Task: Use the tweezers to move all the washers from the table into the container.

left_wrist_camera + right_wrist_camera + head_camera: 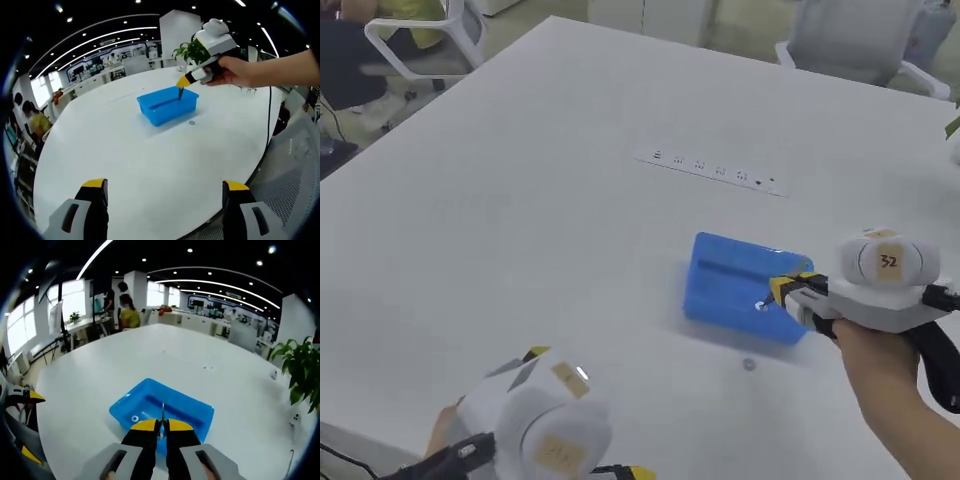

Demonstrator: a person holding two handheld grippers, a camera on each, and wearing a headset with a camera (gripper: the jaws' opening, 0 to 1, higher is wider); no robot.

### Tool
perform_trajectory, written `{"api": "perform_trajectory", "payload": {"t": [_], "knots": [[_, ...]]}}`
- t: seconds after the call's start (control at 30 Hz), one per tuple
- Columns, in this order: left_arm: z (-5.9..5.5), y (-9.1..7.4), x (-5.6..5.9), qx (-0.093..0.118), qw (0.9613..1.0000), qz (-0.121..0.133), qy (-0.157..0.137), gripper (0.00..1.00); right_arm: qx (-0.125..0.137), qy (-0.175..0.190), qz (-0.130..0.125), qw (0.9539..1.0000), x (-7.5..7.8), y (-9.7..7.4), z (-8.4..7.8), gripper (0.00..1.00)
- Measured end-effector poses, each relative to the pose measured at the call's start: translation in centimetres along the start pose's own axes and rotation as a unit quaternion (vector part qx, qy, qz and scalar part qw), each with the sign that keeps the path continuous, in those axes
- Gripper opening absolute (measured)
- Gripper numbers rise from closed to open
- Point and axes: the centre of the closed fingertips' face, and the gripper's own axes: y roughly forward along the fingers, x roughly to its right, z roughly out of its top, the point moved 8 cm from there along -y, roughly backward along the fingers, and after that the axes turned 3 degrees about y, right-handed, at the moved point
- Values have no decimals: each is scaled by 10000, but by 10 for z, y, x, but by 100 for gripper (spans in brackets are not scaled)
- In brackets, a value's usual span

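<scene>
While my right hand-held gripper [161, 427] clamped the tweezers [162, 412] over the container [715, 300], the left hand-held gripper [165, 185] wide, I feared a skewed pinch flicking the washer [748, 365] off the bench [520, 200].

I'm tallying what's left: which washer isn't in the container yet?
The washer lying on the bare table just outside the blue container; the other washer lies inside it.

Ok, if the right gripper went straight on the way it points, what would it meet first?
The right gripper clamps tweezers pointing into the blue container. Their tip would probably meet its floor first, beside the washer lying inside, though depth is unclear.
</scene>
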Motion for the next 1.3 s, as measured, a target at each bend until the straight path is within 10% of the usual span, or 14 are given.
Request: {"api": "perform_trajectory", "payload": {"t": [1.3], "knots": [[1,0,-1,53,9999,-22,-105,97,-315,110,64,9994,2,15,-14,3]]}}
